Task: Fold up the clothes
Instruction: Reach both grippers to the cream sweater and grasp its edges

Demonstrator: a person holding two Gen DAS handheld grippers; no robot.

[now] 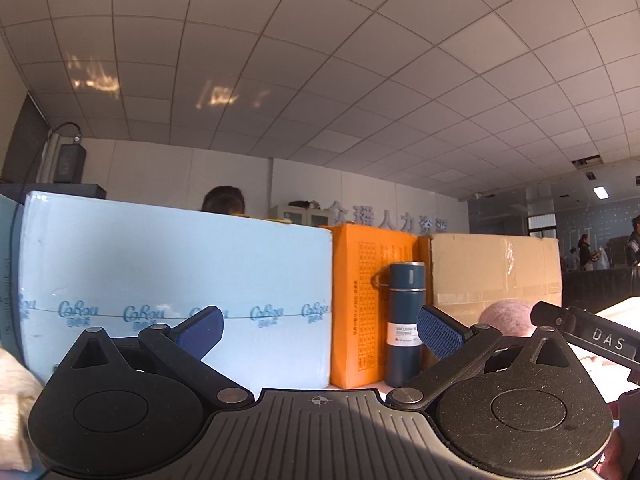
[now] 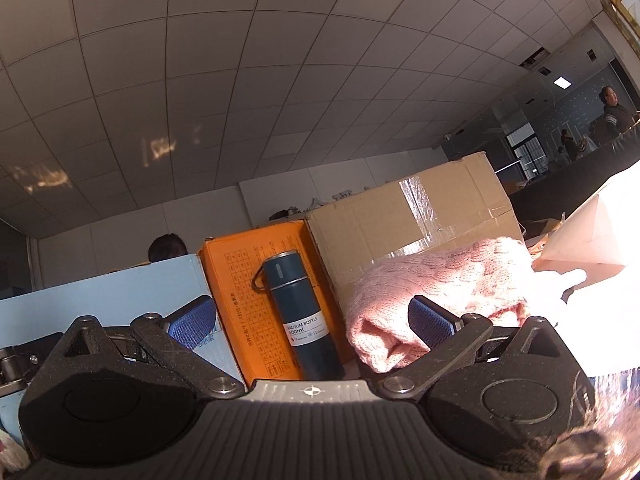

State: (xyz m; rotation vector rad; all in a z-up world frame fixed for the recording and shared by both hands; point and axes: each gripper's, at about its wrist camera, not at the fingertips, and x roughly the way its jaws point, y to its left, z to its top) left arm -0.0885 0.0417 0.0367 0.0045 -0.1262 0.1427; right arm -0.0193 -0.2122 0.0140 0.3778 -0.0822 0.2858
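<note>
Both claws gape wide, holding nothing! Left claw point(image 1: 320, 330) faces the flask point(image 1: 404, 322); right claw point(image 2: 312, 322) sits beside the pink knit point(image 2: 436, 292).

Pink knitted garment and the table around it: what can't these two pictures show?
- Pink knitted garment: right view, lower part hidden behind the right gripper.
- Same garment: left view, only its top shows.
- Cream fabric: cut off by the left edge.
- Table surface: hidden by both grippers.
</note>
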